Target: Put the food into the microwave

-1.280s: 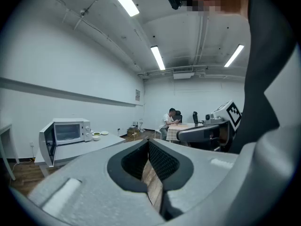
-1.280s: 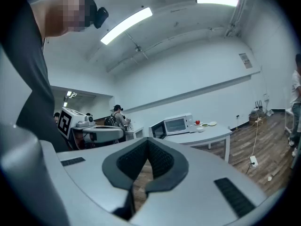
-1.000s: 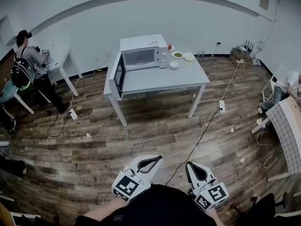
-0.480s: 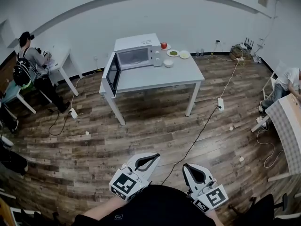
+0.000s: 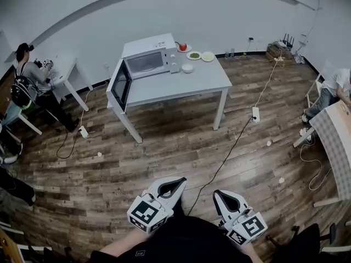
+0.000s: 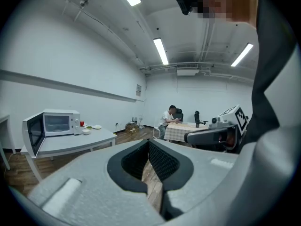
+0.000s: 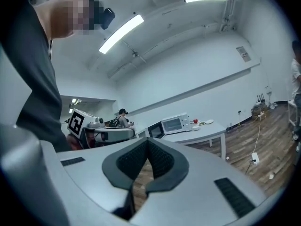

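1. In the head view, both grippers sit low, over the dark wooden plank floor (image 5: 181, 147) and well apart from the worktop.
2. The left gripper (image 5: 176, 182) has its jaws together at the tips. The left gripper view shows nothing between them, only floor through the gap behind the tips.
3. The right gripper (image 5: 219, 194) has its jaws closed too, with nothing held.
4. The white microwave oven (image 5: 147, 58) stands at the far left end of the pale grey rectangular worktop (image 5: 192, 84). Its dark-windowed door (image 5: 119, 85) is swung wide open.
5. The food is outside the oven, on the worktop to its right.
6. There I see a red round fruit (image 5: 182, 46), a white plate of green food (image 5: 194, 55), a plate of pale food (image 5: 208, 56) and a small white bowl (image 5: 187, 68).
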`<state>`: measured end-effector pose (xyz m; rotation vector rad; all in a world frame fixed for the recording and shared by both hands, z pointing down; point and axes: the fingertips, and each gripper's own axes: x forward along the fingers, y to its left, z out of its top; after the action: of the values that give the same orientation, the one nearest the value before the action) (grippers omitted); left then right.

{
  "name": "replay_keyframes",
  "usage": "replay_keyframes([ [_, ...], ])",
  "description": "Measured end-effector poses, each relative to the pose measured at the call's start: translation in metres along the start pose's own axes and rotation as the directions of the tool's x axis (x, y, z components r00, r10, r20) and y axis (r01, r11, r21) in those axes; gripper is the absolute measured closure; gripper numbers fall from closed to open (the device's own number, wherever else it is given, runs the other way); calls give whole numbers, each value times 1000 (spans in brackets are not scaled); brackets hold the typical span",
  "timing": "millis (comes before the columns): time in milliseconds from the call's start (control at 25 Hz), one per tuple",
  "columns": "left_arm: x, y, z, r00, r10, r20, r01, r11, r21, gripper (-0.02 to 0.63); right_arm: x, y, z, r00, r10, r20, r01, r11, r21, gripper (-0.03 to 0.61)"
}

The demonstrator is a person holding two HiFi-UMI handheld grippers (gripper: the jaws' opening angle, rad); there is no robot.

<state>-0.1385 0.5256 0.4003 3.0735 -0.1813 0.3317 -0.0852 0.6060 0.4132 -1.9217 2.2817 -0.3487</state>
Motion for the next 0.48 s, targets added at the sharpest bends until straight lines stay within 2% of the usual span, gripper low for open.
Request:
replay_keyframes([
  [200,36,20,1,999,-41,-12,41,999,13,604,21,-33,1,999,-30,-14,30,999,19,565],
  [480,80,85,20,997,-72,22,71,997,31,604,91,-79,18,999,-49,-19,49,998,27,565],
])
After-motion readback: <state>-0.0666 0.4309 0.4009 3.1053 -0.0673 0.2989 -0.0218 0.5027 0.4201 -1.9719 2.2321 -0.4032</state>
